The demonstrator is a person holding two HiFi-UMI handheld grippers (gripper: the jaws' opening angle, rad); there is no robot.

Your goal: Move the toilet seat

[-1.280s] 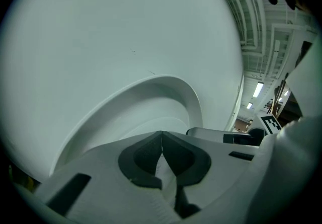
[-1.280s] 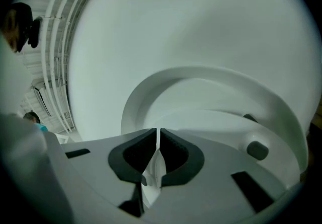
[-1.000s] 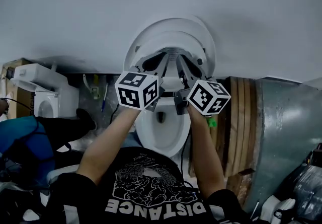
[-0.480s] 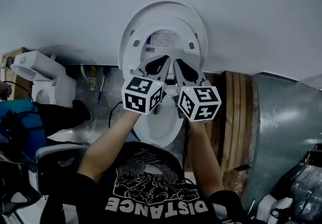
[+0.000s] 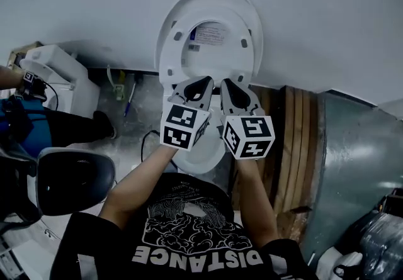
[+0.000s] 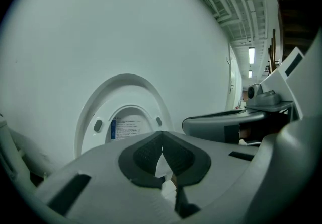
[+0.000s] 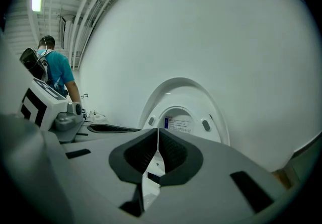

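White plastic oval toilet seat (image 5: 176,46) stands raised, upright against the pale grey wall (image 5: 327,14), upper centre of the head view. Two dark bumper pads show on its ring. A paper label with a blue stripe (image 5: 210,34) sits in the middle of the oval.

In the left tool view the seat (image 6: 95,112) fills lower centre, past the jaws. In the right tool view it (image 7: 209,112) lies right of centre.

Left tool (image 5: 206,80): jaws together, dark ribbed pads meeting at the tips (image 6: 162,135), nothing between them. Not touching the seat.

Right tool (image 5: 225,82): jaws closing, pads all but met at the tips (image 7: 158,135), nothing between them. Also apart from the seat.

Both tools sit side by side at frame centre in the head view, tips pointing up toward the seat's lower edge. Whether the tips reach the seat's lower edge, that view does not show. Each carries a cube with black-and-white square markers, left (image 5: 184,126) and right (image 5: 249,136).

White ceramic toilet bowl (image 5: 204,153) lies below the tools, partly hidden by them.

Stacked brown wooden planks (image 5: 296,146) stand just right of the bowl. A large grey metal cylinder (image 5: 352,165) stands further right.

A second white toilet (image 5: 56,77) sits at upper left. A person in a teal top (image 7: 55,74) stands at the far left of the right tool view.
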